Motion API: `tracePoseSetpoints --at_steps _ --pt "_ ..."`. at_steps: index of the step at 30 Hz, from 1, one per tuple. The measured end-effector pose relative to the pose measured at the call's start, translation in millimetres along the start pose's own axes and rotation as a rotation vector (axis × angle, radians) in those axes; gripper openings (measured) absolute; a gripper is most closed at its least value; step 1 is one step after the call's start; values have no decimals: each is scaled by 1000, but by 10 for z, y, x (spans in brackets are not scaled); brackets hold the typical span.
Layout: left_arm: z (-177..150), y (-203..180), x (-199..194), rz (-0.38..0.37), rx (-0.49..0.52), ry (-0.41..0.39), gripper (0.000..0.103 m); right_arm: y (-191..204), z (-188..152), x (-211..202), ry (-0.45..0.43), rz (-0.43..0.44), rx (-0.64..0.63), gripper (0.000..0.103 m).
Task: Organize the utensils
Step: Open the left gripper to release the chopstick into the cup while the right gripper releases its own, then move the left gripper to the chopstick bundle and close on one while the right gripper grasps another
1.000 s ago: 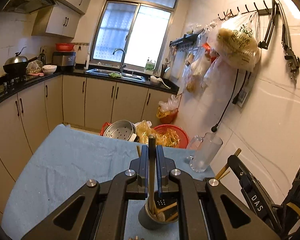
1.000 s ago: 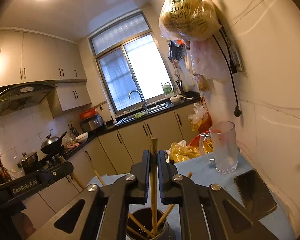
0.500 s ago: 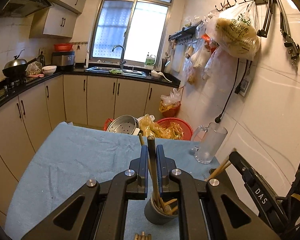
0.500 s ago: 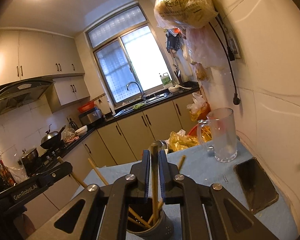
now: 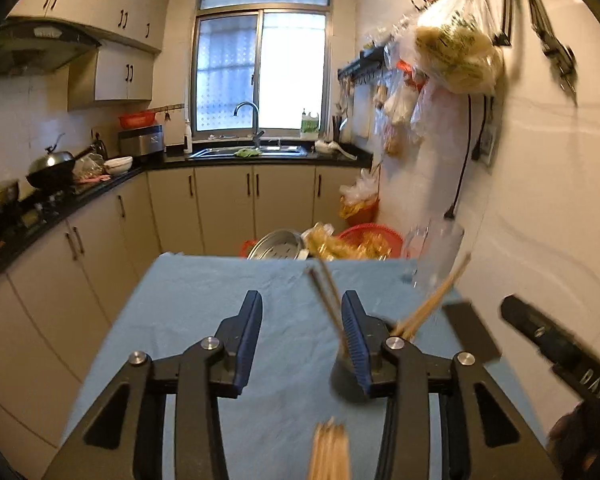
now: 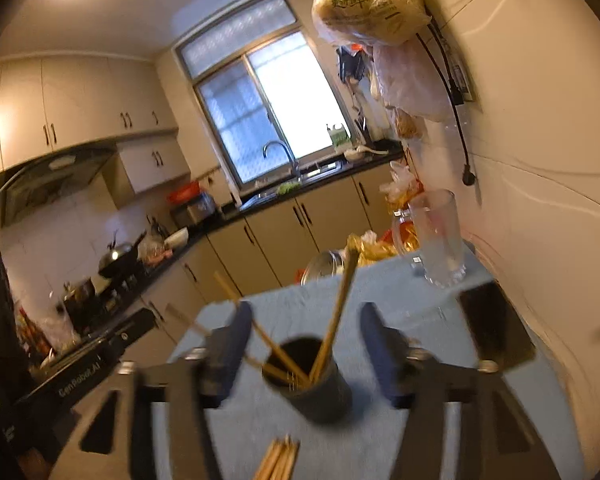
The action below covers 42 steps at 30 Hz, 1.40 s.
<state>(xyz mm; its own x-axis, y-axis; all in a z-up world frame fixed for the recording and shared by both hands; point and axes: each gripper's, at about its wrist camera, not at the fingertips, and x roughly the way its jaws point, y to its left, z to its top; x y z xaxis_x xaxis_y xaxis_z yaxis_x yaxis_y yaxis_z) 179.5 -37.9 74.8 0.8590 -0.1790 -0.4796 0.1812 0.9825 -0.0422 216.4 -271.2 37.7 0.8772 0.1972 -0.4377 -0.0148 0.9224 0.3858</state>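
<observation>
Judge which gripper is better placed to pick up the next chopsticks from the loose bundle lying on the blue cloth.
Roughly even, slightly the right gripper: the loose wooden chopstick bundle lies centred just below its opening, empty jaws. In the left gripper's view the bundle sits off toward its right finger, beside the dark cylindrical holder.

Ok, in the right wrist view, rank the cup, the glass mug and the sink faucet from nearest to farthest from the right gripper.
1. Cup: between the opening jaws, chopsticks inside.
2. Glass mug: far right table corner, by the wall.
3. Sink faucet: under the window, across the kitchen.
</observation>
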Motion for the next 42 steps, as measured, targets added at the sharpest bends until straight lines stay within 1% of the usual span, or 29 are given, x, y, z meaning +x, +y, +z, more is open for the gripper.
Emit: tracePoseSetpoints --at_steps 3,4,5,6,8,10,11,12,14,15,18,19,21,23,25,27,31,33,35,36,39,41,42 --pt "-173 159 -245 12 -16 46 55 -2 -184 -219 34 1 -6 66" --pt "-287 245 -353 3 -27 75 62 -9 -281 -272 57 -2 -10 68" --pt "-392 304 -424 1 -31 100 65 -23 -392 -304 90 -6 -11 68" --pt "-478 346 -473 3 -30 118 65 -45 -490 -318 116 -5 -4 68" --pt "-724 423 -552 33 -33 165 65 -98 -737 -315 197 16 18 68" --pt "-924 476 -528 44 -37 236 65 -123 -931 -289 254 5 23 68" --pt "-964 478 -503 36 -40 252 65 -122 -1018 -272 270 -10 24 68" --pt "-1024 495 -441 26 -52 286 65 -100 -1087 -247 283 -16 14 68" --pt "-1079 499 -324 2 -64 336 65 -20 -1178 -174 317 -15 -20 68" --pt "-1103 499 -259 -15 -70 351 65 14 -1207 -122 343 -4 -31 68" --pt "-1189 529 -123 -27 -79 387 65 74 -1251 54 423 33 -39 66" --pt "-1217 539 -43 -20 -86 408 65 90 -1274 124 449 32 -49 64" --pt "-1238 532 43 6 -87 417 65 102 -1323 248 482 15 -65 60" --pt "-1295 546 165 7 -97 452 65 93 -1355 420 531 21 -53 46" --pt "-1340 563 270 -5 -112 479 65 113 -1400 589 577 26 -52 42" --pt "-1373 572 355 -5 -120 503 65 156 -1431 766 608 10 -84 42" --pt "-1436 623 489 -13 -137 530 65 221 -1443 1059 644 -30 -112 39" --pt "-1449 638 555 -17 -141 535 65 255 -1439 1217 666 -41 -132 36" --pt "-1458 666 597 -16 -148 541 65 280 -1438 1308 679 -58 -153 29" --pt "-1456 681 610 -15 -149 541 65 285 -1449 1376 691 -84 -164 29" --pt "-1446 721 646 -12 -155 539 65 334 -1451 1443 704 -104 -186 26" --pt "-1449 730 672 -22 -163 546 65 361 -1466 1472 722 -117 -207 18" --pt "-1447 727 675 -24 -161 549 65 376 -1480 1470 727 -122 -217 17"
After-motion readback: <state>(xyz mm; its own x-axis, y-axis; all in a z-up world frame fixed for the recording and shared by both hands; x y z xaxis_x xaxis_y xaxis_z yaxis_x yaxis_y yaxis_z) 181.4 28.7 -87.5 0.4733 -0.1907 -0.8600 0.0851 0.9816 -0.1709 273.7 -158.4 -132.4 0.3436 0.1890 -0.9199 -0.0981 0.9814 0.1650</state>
